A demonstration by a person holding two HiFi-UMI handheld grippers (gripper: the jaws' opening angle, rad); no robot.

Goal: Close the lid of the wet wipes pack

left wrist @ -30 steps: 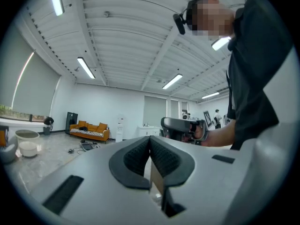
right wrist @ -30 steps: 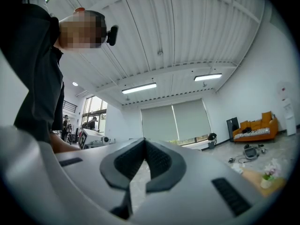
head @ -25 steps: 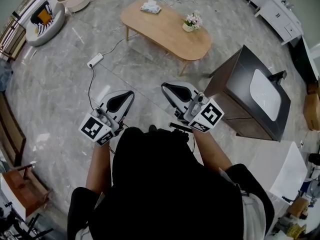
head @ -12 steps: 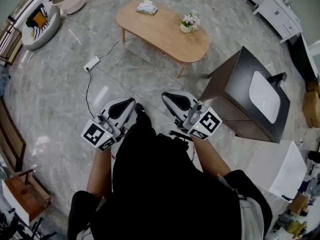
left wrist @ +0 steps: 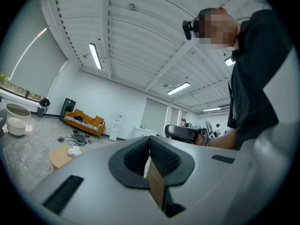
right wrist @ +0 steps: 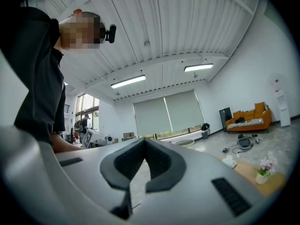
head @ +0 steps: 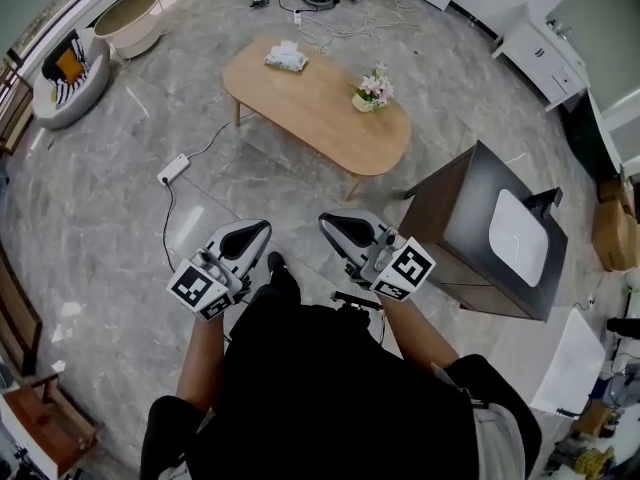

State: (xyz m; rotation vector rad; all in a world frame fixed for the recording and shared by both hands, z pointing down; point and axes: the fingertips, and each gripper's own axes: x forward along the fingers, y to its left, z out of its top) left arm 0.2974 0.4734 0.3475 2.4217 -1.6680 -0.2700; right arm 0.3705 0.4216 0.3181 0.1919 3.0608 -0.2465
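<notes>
A person is holding the left claw (head: 250, 232) and right claw (head: 336, 224) side by side above the marble floor (head: 120, 168), both pointing toward a wooden worktop (head: 320, 118). The wet wipes pack (head: 286, 59) is lying at its far left end, well apart from both claws.

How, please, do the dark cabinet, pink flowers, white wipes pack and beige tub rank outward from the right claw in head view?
1. Dark cabinet, right.
2. Pink flowers, wooden table.
3. White wipes pack, table's end.
4. Beige tub, far left.
</notes>
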